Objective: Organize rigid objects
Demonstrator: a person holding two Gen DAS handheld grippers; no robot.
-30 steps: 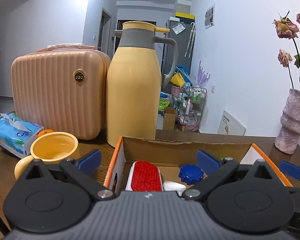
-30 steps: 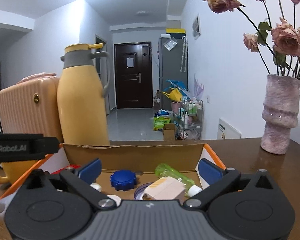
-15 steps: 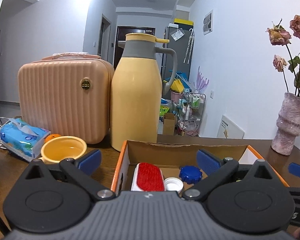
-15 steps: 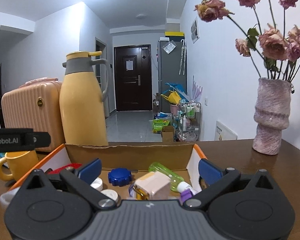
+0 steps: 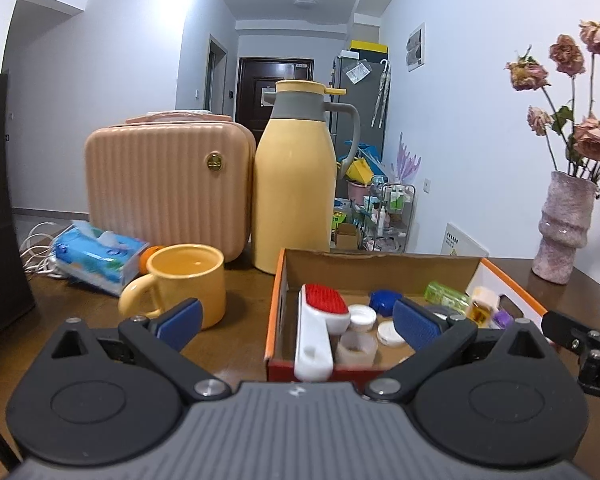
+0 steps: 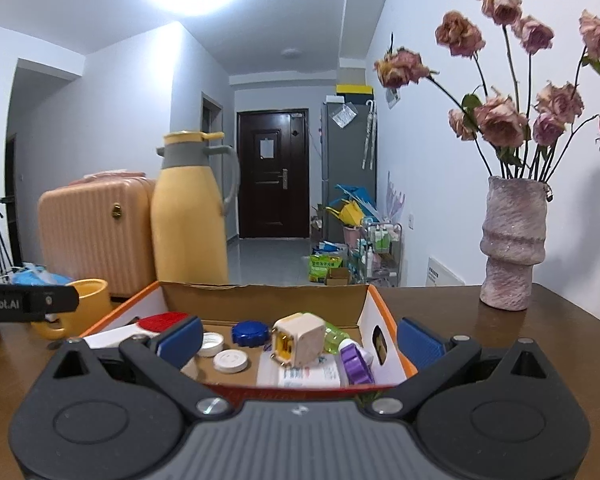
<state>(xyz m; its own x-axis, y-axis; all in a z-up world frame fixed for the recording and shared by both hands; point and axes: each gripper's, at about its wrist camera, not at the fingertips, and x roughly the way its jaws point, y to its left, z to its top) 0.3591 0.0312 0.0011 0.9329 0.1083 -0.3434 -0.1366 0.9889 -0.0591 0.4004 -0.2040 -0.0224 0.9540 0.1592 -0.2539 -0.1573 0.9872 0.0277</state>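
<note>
In the lower centre of both frames, a cardboard box (image 6: 362, 320) of caps, a red brush (image 5: 324, 302) and a plug adapter (image 6: 298, 340) sits on the counter (image 6: 500, 332); both hand-held grippers, left (image 5: 296, 316) and right (image 6: 300, 340), gape wide and empty, seemingly between picks, with an item to choose next.

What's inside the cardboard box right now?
The cardboard box holds a red-and-white brush, white caps, a blue cap, a beige plug adapter, a green bottle and a purple piece. Both open grippers hide its near corners.
</note>
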